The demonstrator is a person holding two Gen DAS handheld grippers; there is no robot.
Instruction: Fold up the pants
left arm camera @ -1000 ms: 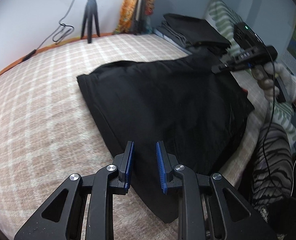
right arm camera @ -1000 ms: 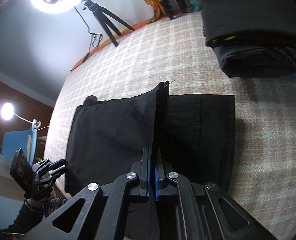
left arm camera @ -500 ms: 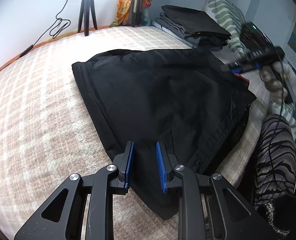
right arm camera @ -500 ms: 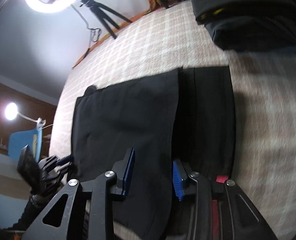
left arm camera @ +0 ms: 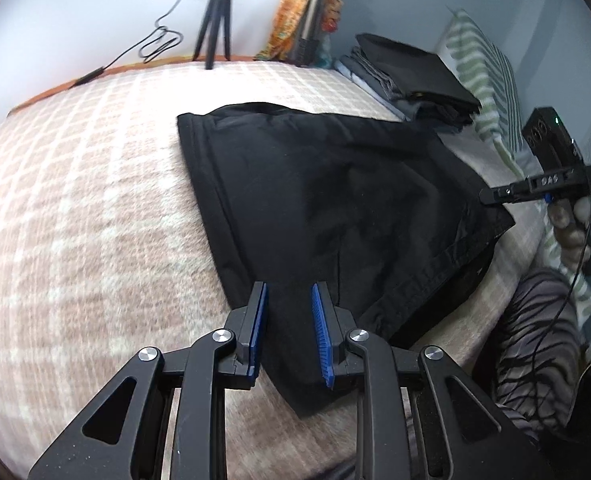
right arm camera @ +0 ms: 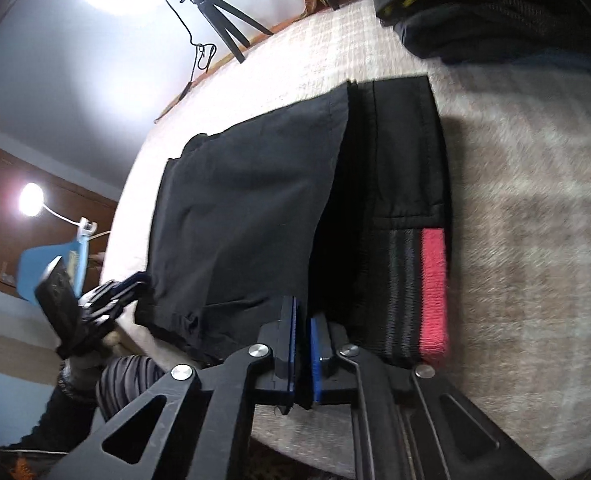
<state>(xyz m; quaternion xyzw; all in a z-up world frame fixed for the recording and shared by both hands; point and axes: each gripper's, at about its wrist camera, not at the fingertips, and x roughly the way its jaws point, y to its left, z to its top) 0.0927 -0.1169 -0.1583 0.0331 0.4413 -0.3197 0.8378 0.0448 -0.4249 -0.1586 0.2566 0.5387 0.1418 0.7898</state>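
Fingers of the left gripper (left arm camera: pixel 288 287) stood apart just over the near corner of the pants (left arm camera: pixel 335 200). They had just been opening, with black cloth showing in the gap and neither pad pressing on it. The right gripper (right arm camera: pixel 303 312) had just been closing, and its fingers sat clenched, seemingly nipping the near end of the folded-over flap's edge, which ran straight into them. The pants lay flat on the checked bed (left arm camera: pixel 75 200), already doubled. The upper layer fell short of the red-striped waistband (right arm camera: pixel 433 292), which stayed uncovered along one side. Across the cloth in the left view, the right gripper touched the pants' far corner, with the hand (left arm camera: pixel 571 232) behind it.

One fold seemed finished and the next was being set up. One side was gripped and the other was not yet taken.

The next move probably called for the left fingers to drop onto their corner and pinch it. Both ends could then lift together and carry over evenly, so the layers would not skew.

Farther off sat a stack of folded clothes (left arm camera: pixel 415 76) against a striped pillow (left arm camera: pixel 487 80). A tripod (left arm camera: pixel 215 16) stood by the wall beyond.
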